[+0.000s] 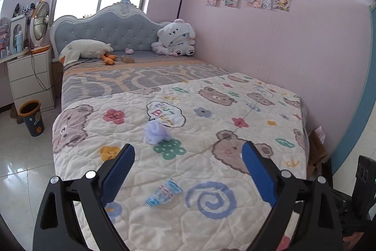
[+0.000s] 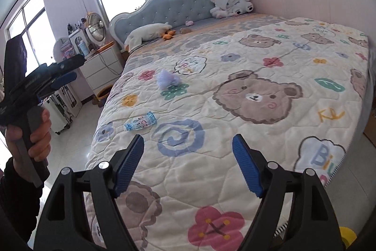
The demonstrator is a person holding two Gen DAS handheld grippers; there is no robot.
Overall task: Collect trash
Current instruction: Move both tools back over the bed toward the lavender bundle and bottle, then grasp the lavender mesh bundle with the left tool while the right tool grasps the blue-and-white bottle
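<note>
A flattened blue and white wrapper [image 1: 163, 192] lies on the bear-print quilt [image 1: 211, 128] just ahead of my left gripper [image 1: 188, 149], which is open and empty above it. A crumpled lavender wad [image 1: 156, 132] lies farther up the quilt. In the right wrist view the wrapper [image 2: 140, 122] and the lavender wad [image 2: 167, 78] lie ahead and to the left of my open, empty right gripper [image 2: 188, 142]. My left gripper [image 2: 68, 77] also shows there at the far left, held in a hand beside the bed.
An orange-rimmed dark bin [image 1: 31, 118] stands on the tiled floor left of the bed, by a white drawer unit [image 1: 31, 79] with a fan on it. Plush toys [image 1: 175, 38] lie at the headboard. The pink wall runs along the bed's right side.
</note>
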